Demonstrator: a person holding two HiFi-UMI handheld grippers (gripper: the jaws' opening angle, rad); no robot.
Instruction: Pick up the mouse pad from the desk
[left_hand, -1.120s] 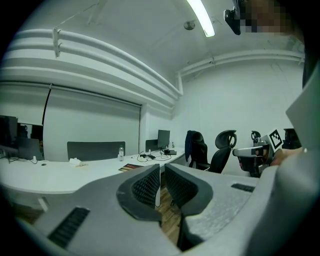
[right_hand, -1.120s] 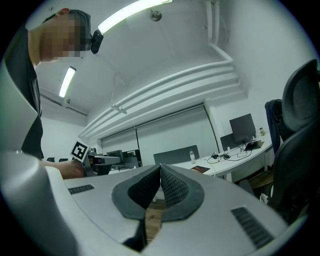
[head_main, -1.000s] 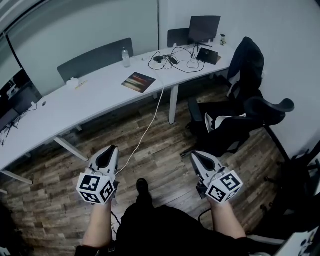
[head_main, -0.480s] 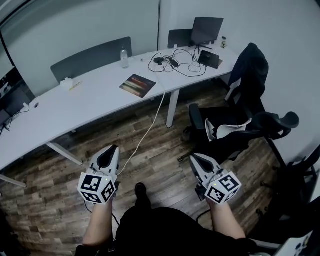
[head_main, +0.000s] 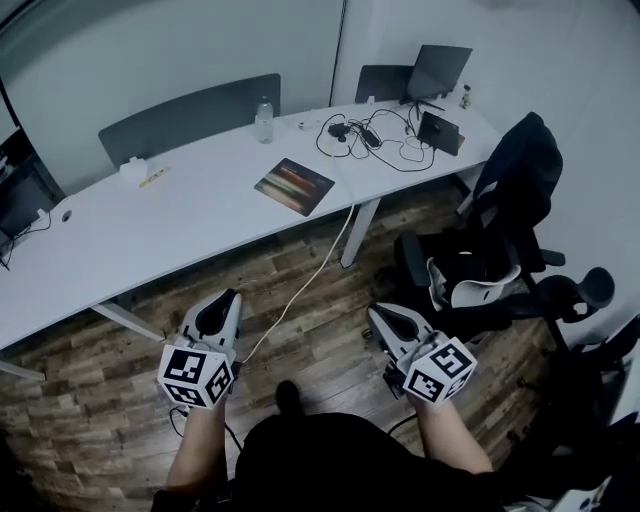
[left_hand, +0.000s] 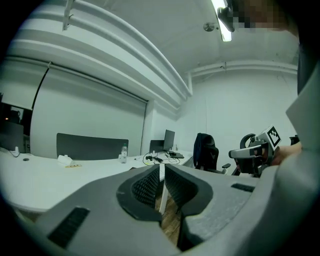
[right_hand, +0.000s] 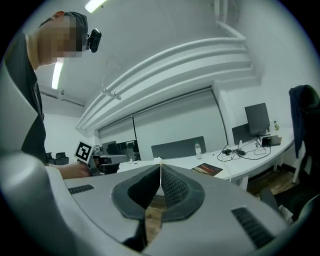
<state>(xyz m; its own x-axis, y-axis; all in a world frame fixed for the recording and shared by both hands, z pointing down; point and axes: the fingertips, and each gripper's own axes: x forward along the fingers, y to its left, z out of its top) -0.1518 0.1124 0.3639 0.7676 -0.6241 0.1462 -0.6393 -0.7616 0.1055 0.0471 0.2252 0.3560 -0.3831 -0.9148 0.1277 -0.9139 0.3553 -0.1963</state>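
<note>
Both grippers had come nearer to the desk (head_main: 150, 225), empty and short of it.
Mouse pad (head_main: 294, 186) lay flat on the desk near its front edge, untouched. Left gripper (head_main: 228, 298) showed only a thin gap between its jaws, with nothing in it; right gripper (head_main: 378, 313) was pressed together on nothing. Probably such a thin, flat pad would only slide across the desk if narrow jaws pushed it. A cable (head_main: 305, 285) hanging from the desk edge could snag an arm or a foot.
</note>
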